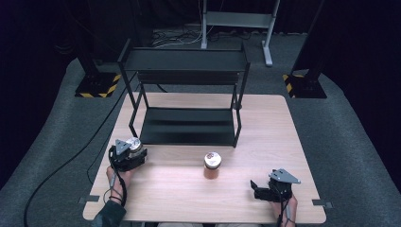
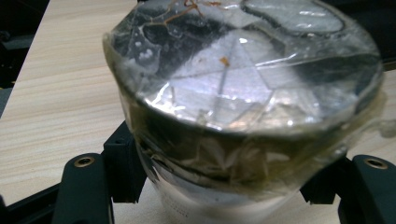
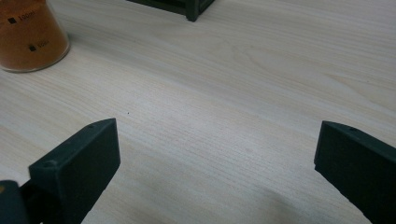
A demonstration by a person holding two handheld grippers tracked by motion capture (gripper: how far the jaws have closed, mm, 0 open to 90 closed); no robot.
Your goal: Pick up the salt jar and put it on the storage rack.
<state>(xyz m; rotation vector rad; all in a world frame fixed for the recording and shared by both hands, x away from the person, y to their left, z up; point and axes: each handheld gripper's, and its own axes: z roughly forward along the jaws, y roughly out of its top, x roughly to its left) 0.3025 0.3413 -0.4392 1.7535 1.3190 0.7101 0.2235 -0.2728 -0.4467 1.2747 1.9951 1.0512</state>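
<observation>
Glass, wrapped in clear film on top — the jar (image 2: 243, 93) sits between the 2 jaws of the left gripper (image 1: 128, 155), which are closed firmly on its sides near the front left part of the table (image 1: 265, 142). I judge the step in hand is to carry this jar to the black shelf rack (image 1: 187, 94) behind it. To do it well, keep the jar upright, lift straight before moving forward, and do not loosen the grip, because film over glass is probably slippery. The right gripper (image 1: 265, 190) rests at the front right with its jaws wide apart and nothing between them — the second jar (image 1: 212, 165), with orange content, stands well apart from it.
</observation>
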